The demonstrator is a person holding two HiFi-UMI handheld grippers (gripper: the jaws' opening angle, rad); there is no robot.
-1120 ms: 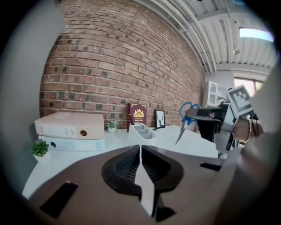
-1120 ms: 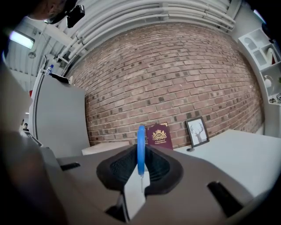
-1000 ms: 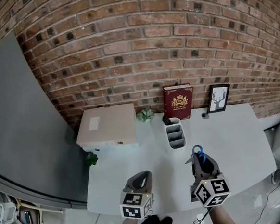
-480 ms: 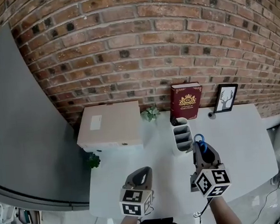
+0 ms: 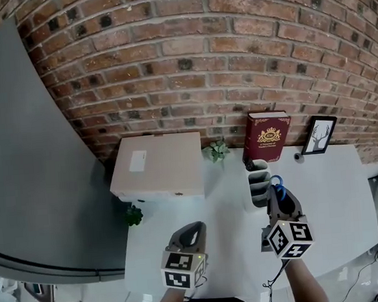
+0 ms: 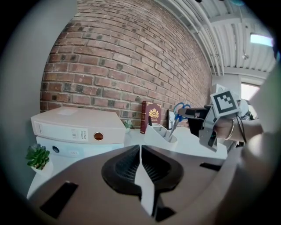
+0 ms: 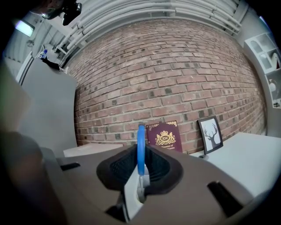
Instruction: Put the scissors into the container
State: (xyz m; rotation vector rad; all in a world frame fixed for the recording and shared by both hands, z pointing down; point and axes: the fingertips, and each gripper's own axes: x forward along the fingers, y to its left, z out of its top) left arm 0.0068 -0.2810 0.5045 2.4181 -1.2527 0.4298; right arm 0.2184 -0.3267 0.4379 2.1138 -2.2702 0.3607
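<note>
The scissors [image 5: 276, 187] have blue handles, and my right gripper [image 5: 275, 196] is shut on them. They hang blades down, seen edge-on in the right gripper view as a blue loop [image 7: 141, 145] between the jaws. In the left gripper view the scissors [image 6: 180, 110] slant down, their tip at or just inside the near compartment of the white container [image 6: 159, 134]. This container [image 5: 257, 182] is a desk organiser with several compartments, just left of the right gripper. My left gripper [image 5: 191, 231] is shut on nothing, low over the table's front, its jaws closed together [image 6: 140, 169].
A white binder box [image 5: 156, 166] lies at the back left. Along the brick wall stand a small plant [image 5: 216, 151], a red book [image 5: 267, 136] and a framed deer picture [image 5: 319, 135]. Another little plant [image 5: 134, 215] sits at the table's left edge.
My right gripper has carried the scissors away from the table's front up to the container. The left gripper has stayed where it was.
</note>
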